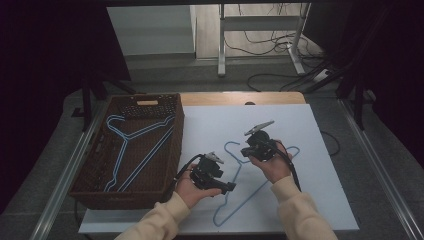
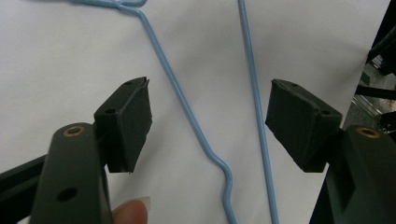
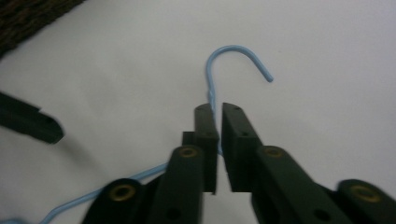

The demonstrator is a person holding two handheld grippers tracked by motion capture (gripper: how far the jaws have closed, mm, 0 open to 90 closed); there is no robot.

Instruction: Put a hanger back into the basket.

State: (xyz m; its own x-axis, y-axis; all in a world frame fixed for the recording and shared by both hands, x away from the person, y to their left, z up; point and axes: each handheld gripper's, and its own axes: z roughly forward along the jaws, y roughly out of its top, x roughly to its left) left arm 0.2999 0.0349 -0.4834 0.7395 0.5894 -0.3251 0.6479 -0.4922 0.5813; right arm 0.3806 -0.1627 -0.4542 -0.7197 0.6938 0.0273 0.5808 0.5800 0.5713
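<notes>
A: So, nearest first: left hand-held gripper (image 2: 210, 116)?

B: Spread wide, gripping nothing, poised low over the blue hanger (image 2: 182, 100), with one sloping shoulder wire and the straight bottom bar between the pads, untouched.

A: And the hanger itself?

B: Flat on the white board (image 1: 310, 200) on the bench (image 1: 240, 98), hook turned toward the far side.

A: Further out, the right hand-held gripper (image 3: 215, 108)?

B: Pressed nearly together, pinching the twisted neck just below the hook.

A: Step in hand, then?

B: Probably securing a two-point hold before lifting: neck taken, second grasp not yet made.

A: Next move?

B: Lower the left a touch, settle on one wire rather than both, close on it, then raise both ends level to keep the frame from swinging.

A: And after that?

B: Likely across to the wicker basket (image 1: 87, 180) at far left, well apart from this hanger, to lie on the other blue hangers (image 1: 145, 131) inside. Best to clear the rim first.
</notes>
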